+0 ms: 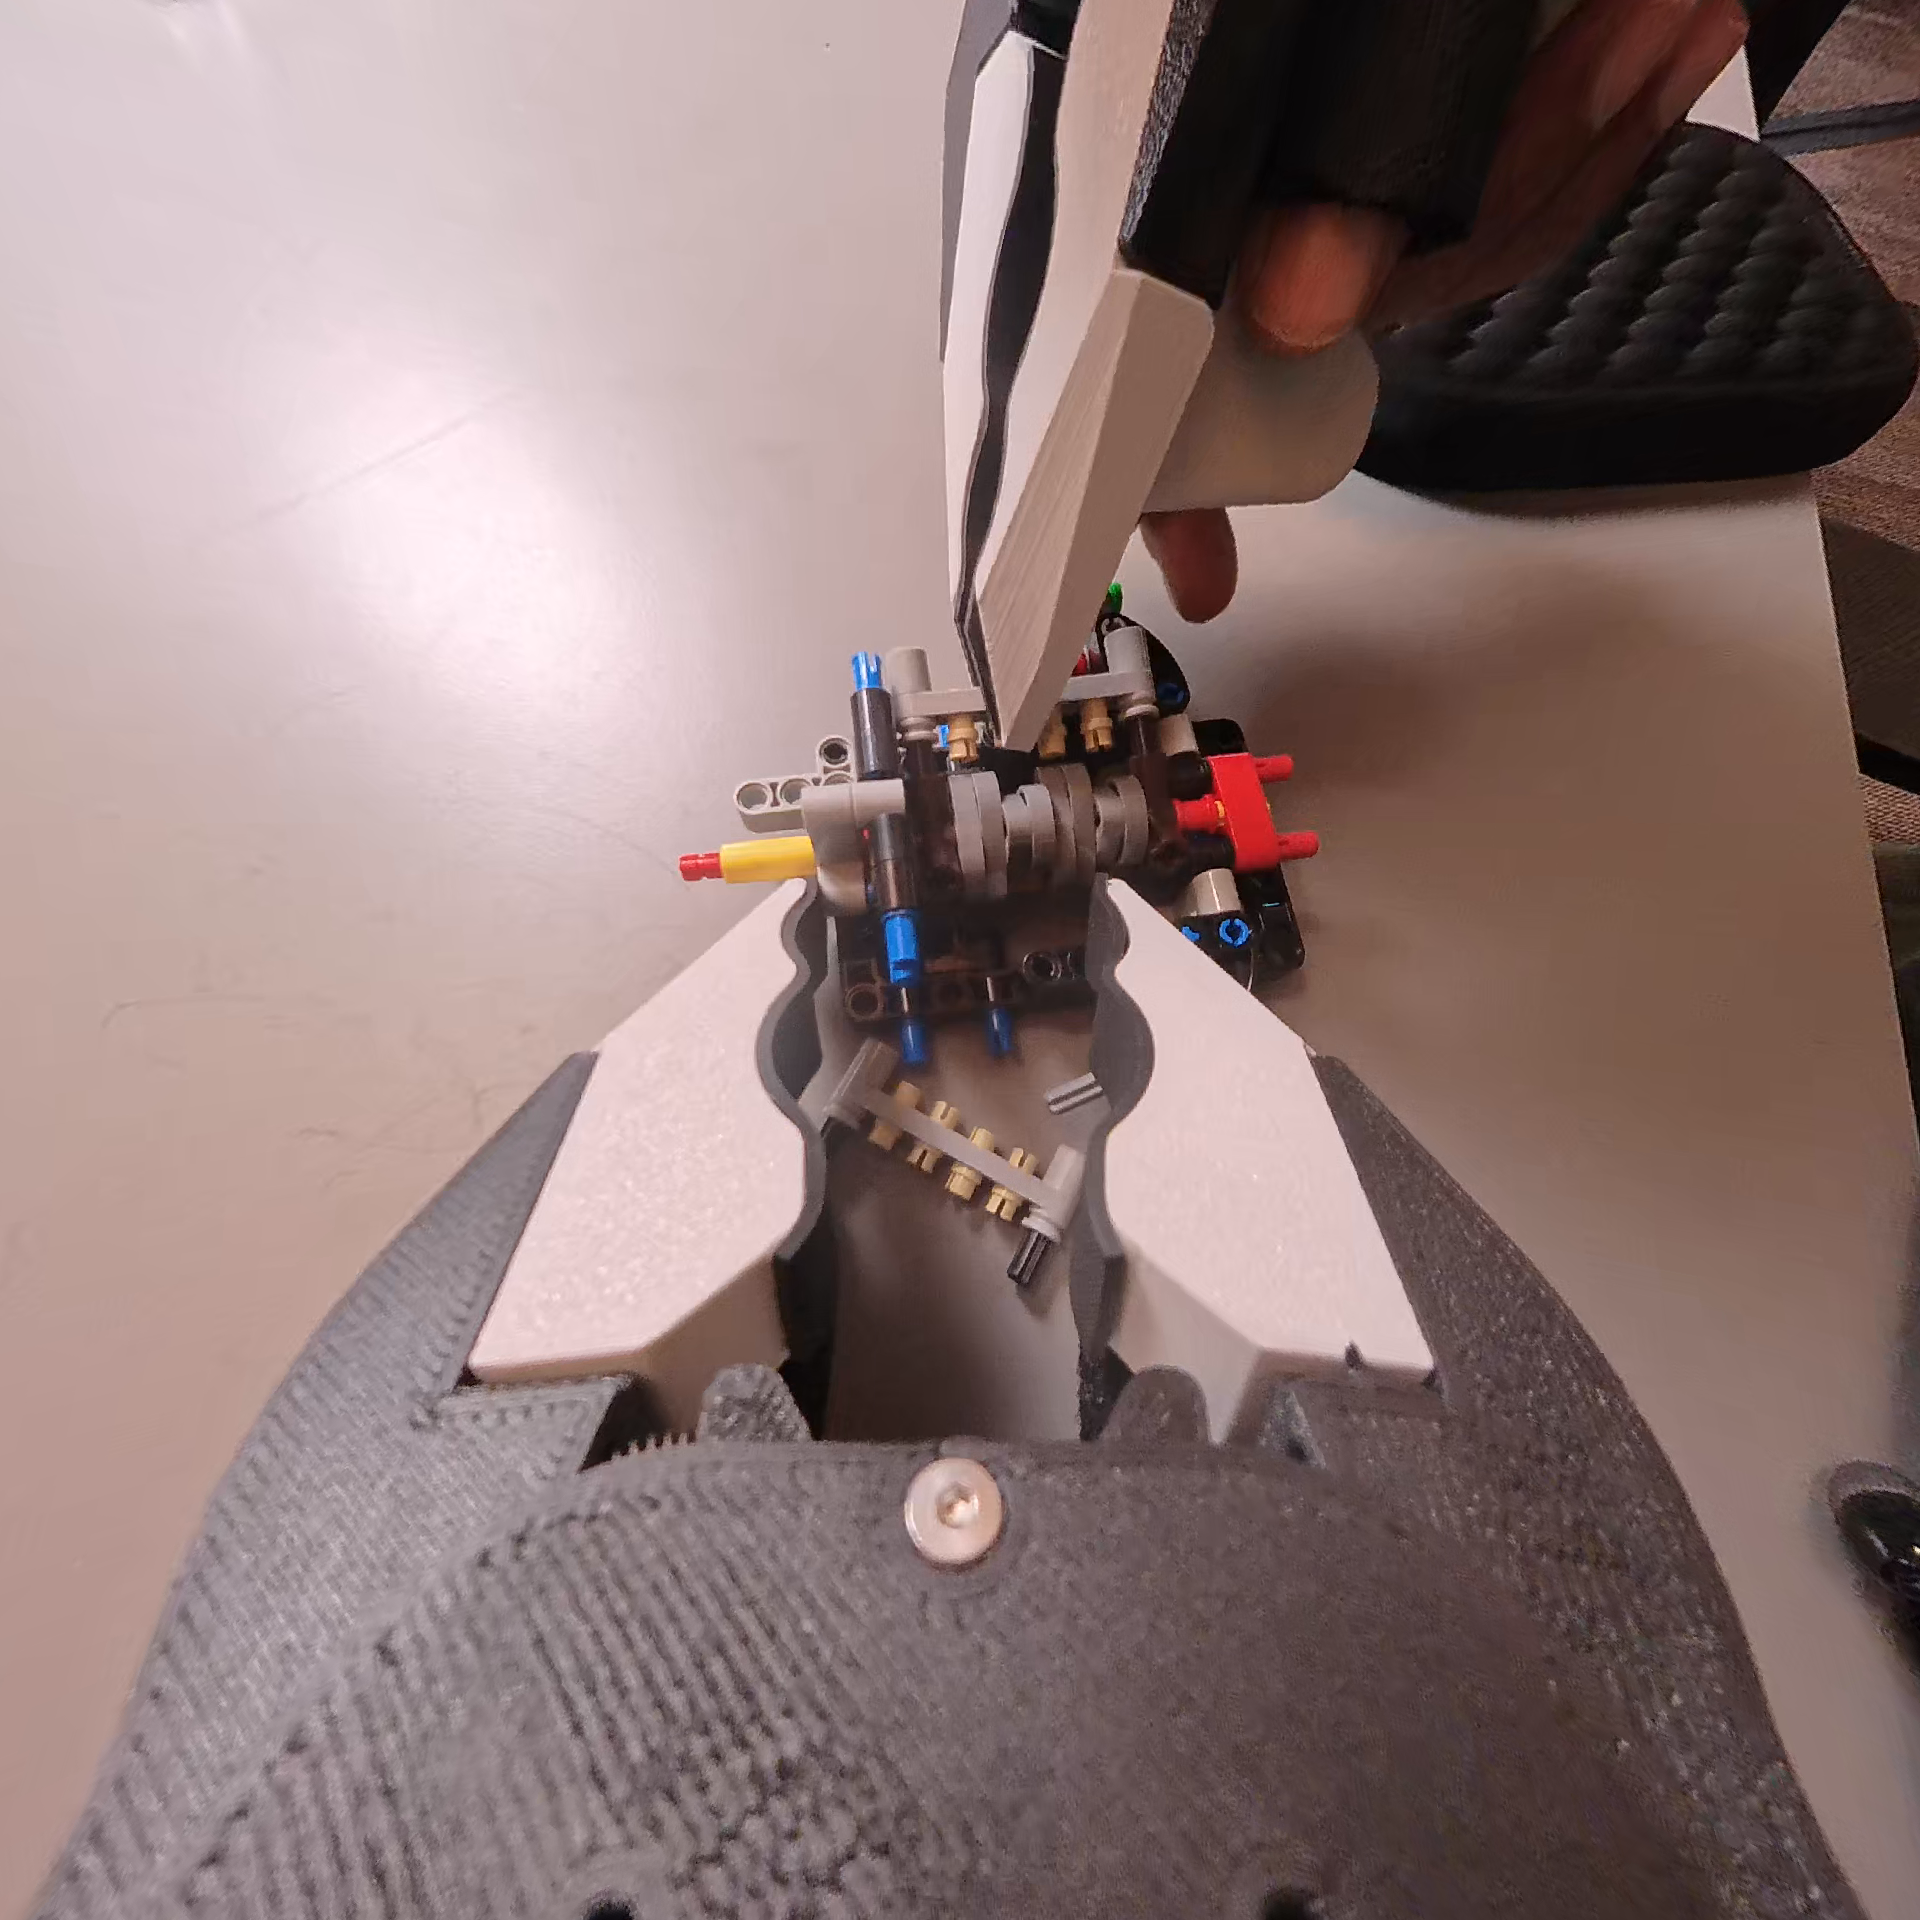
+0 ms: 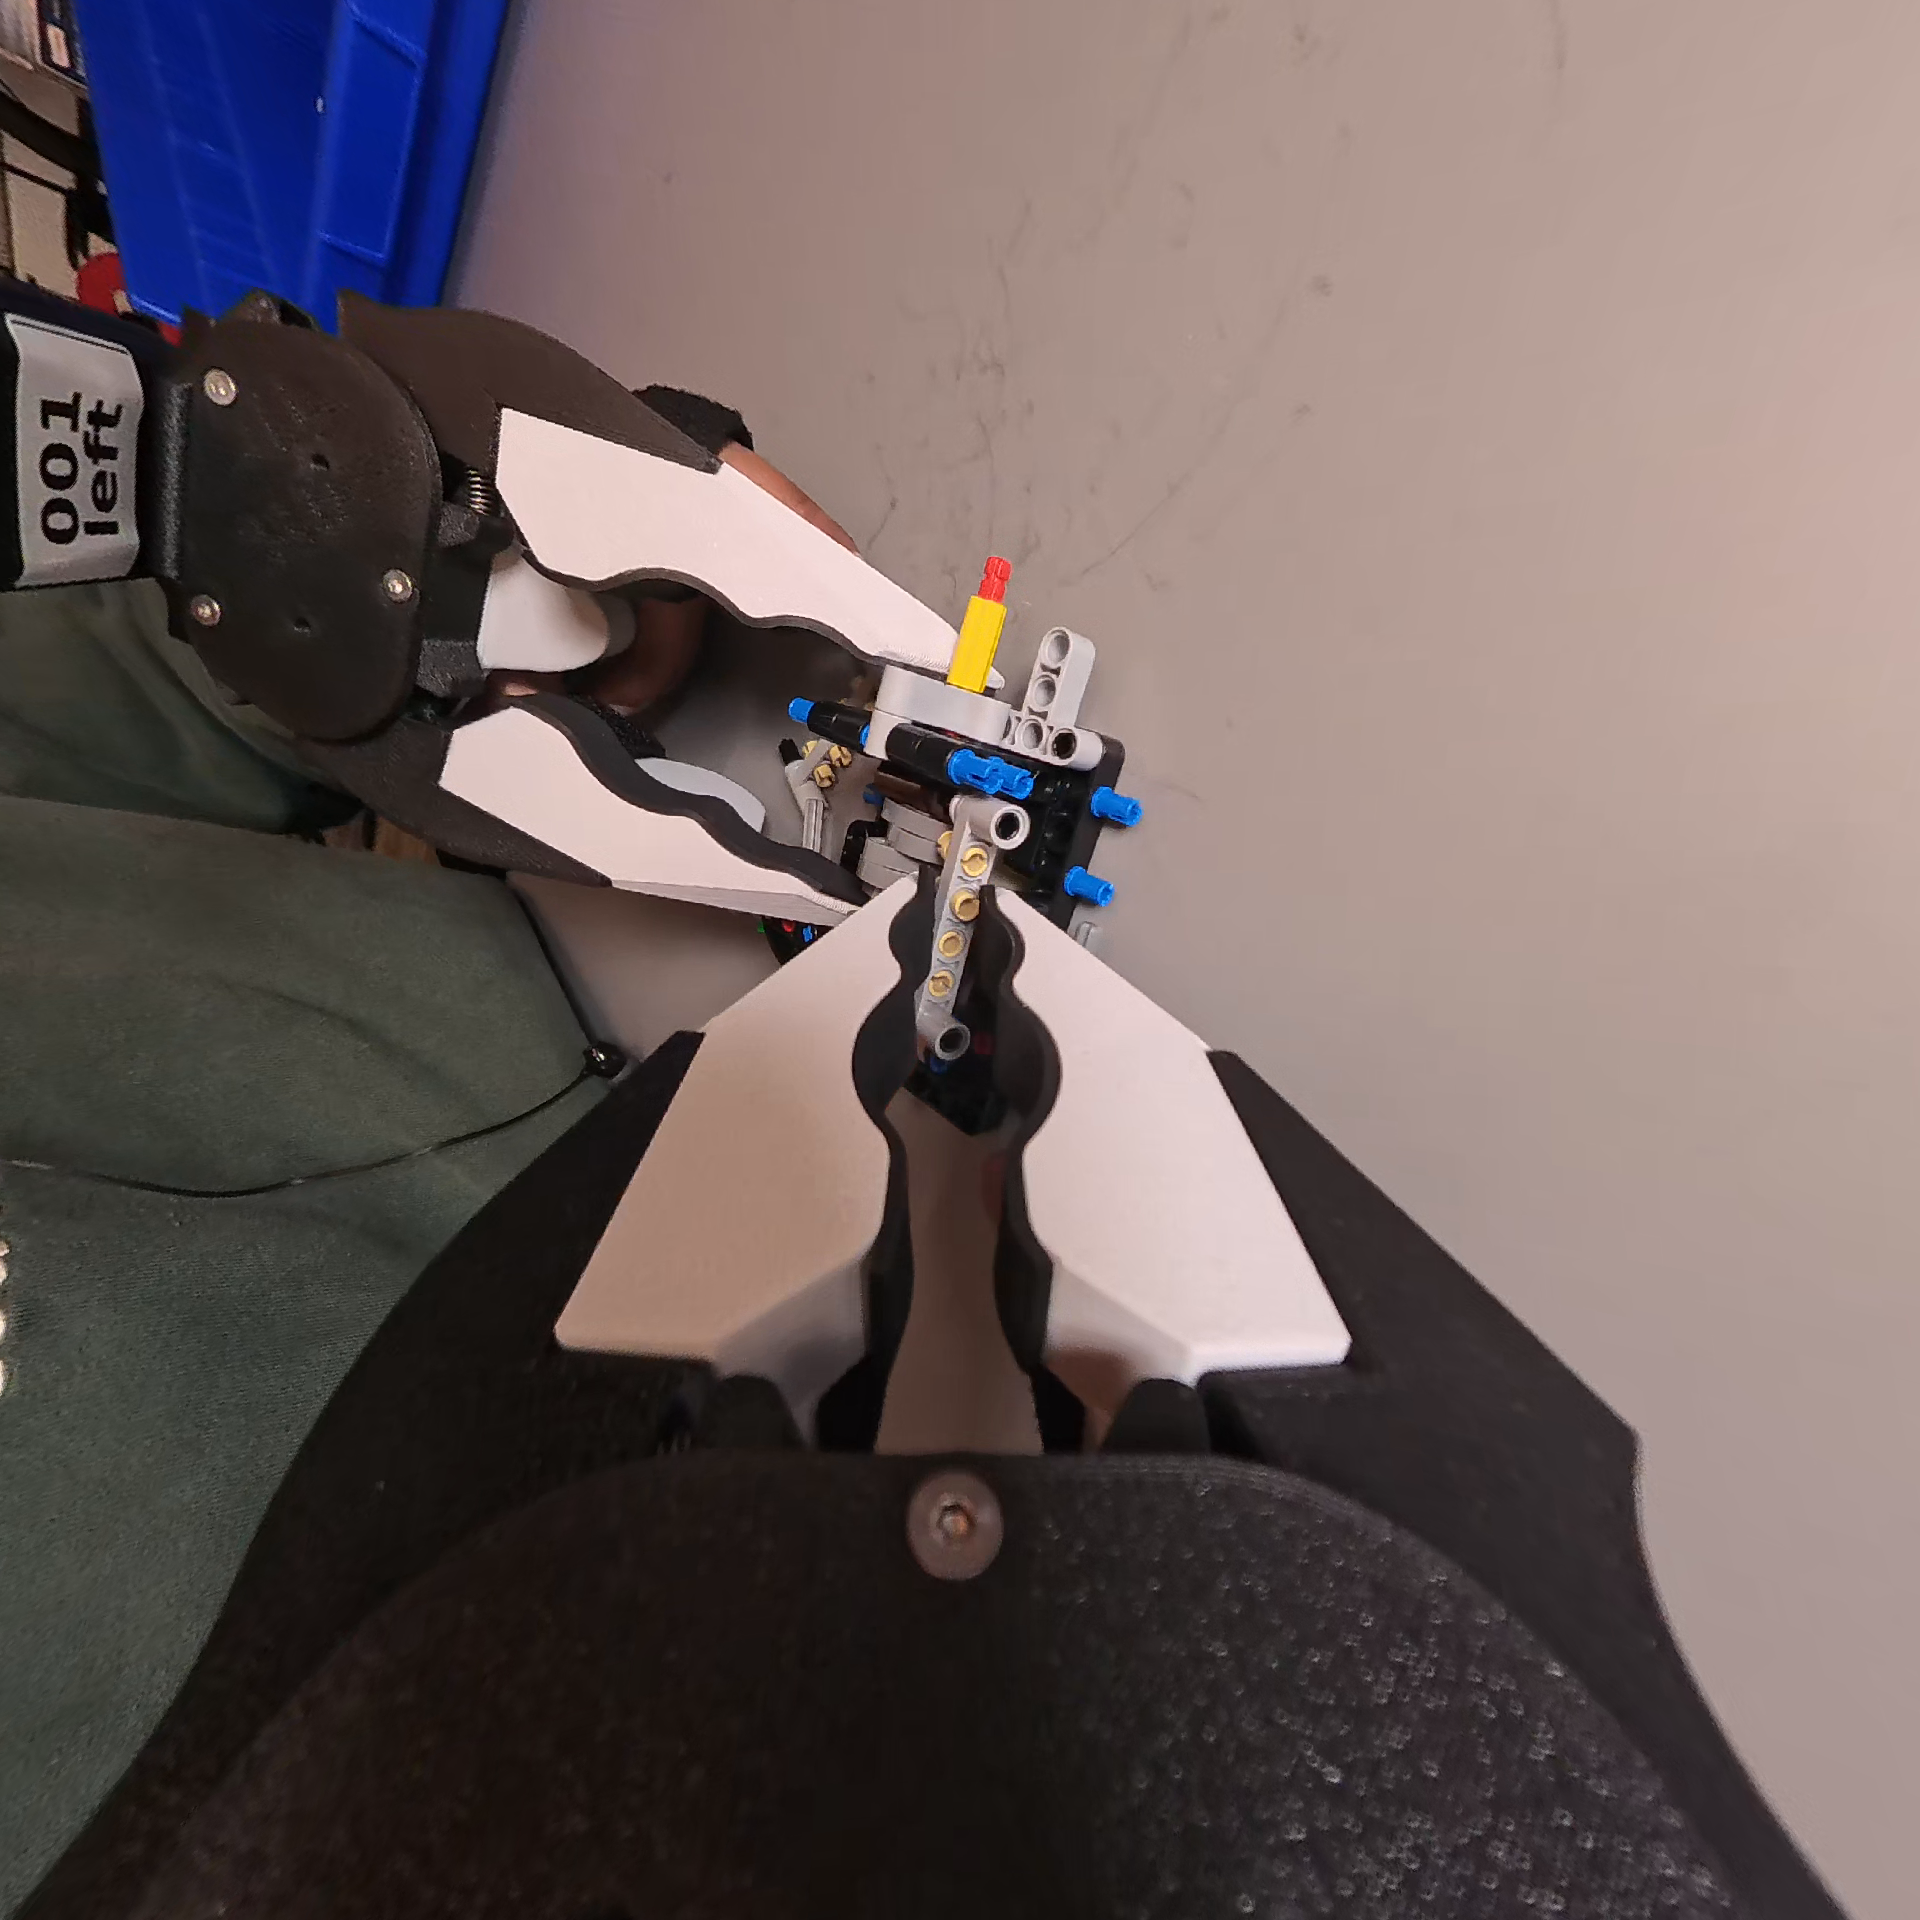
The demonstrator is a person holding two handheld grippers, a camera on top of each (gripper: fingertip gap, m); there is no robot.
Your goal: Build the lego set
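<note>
Model (image 1: 997, 831) is the landmark: one Lego Technic assembly of black, grey and dark parts, resting on the pale desk (image 1: 364, 520). One yellow pin (image 1: 769, 858) with a red tip juts from its side, one red block (image 1: 1242, 810) sits on the opposite side, and several blue pins (image 1: 896, 937) stick out of its black frame; their exact count is hard to tell. One loose grey beam (image 1: 951, 1148) studded with tan pins lies on the desk just before the model, between the fingers of the left hand-held gripper (image 1: 951, 904).

Two hand-held grippers work here. The left one stands apart, wide enough to straddle the model's near end, with its fingertips (image 1: 769, 935) beside the frame; whether they press on it cannot be told. In the right wrist view its upper tip touches the model by the yellow pin (image 2: 982, 634).

The right hand-held gripper (image 2: 956, 914) comes down on the model from above, its fingers drawn near together around a second grey beam (image 2: 956, 925) with tan pins on the model's top; the gap is narrow, but a firm clamp cannot be confirmed. In the left wrist view its tip (image 1: 1013, 717) meets the model's upper edge.

One black chair (image 1: 1662, 332) stands beyond the desk edge, and one blue bin (image 2: 291, 145) sits far behind the model.
</note>
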